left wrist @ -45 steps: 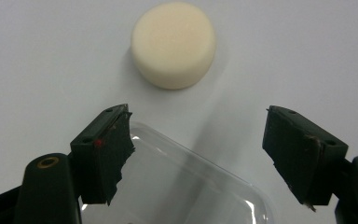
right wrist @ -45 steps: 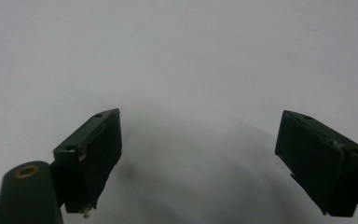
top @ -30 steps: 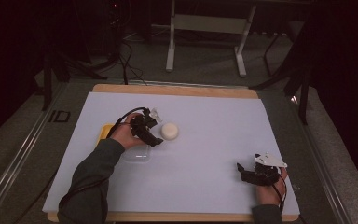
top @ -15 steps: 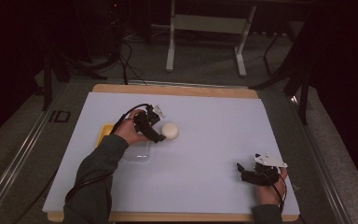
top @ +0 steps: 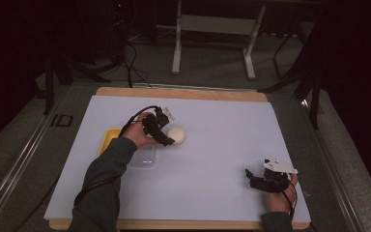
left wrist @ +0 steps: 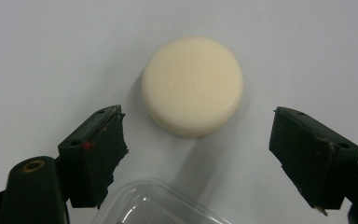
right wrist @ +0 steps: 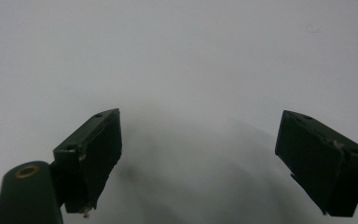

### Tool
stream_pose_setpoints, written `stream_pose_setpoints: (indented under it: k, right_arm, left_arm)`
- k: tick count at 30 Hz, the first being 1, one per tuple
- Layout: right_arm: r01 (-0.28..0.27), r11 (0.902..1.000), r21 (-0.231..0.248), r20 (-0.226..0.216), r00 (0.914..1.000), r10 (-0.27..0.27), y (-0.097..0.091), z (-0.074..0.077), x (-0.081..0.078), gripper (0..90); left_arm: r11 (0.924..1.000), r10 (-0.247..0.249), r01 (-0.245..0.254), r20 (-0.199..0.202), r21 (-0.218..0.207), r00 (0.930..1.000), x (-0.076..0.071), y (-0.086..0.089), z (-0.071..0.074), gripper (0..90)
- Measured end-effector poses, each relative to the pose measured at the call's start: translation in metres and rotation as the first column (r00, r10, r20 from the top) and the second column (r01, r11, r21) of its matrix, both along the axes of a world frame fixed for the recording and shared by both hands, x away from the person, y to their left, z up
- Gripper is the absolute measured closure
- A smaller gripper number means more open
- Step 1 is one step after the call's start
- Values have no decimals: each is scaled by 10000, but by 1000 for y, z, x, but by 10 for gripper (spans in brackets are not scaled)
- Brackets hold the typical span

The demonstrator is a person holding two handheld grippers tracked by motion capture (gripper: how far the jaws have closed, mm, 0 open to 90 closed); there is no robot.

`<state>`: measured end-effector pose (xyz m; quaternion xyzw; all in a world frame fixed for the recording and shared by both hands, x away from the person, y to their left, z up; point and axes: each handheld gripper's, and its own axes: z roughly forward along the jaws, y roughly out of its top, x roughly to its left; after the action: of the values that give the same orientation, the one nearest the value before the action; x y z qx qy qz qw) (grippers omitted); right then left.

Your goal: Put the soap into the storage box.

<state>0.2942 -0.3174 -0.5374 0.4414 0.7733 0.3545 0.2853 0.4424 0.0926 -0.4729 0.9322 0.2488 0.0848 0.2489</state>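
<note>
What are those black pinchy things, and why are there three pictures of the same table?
A person holds a pinching tool, a claw, in each hand. One camera looks down from above the table; the other two ride on the claws. The left claw has just been opening its jaws, and nothing is between them: the round cream soap bar lies just beyond its tips. A clear plastic box sits close below, and a yellow thing lies beside that hand. The right claw rests open over bare table, holding nothing.
</note>
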Motion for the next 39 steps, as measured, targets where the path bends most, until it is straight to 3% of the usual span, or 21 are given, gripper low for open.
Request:
stream_pose_setpoints:
  k: [18, 30, 39]
  right_arm:
    - [-21, 10000, -5, 32, 10000, 21, 0, 0, 0, 145]
    - [-25, 10000, -6, 35, 10000, 25, 0, 0, 0, 145]
    - [-25, 10000, -8, 28, 10000, 25, 0, 0, 0, 145]
  left_arm:
    - [9991, 9, -3, -148, 422, 9999, 9, -17, -13, 119]
    - [9983, 290, -269, -405, 511, 9988, 18, -27, -25, 118]
    - [9957, 447, -401, -551, 833, 9975, 26, -36, -34, 115]
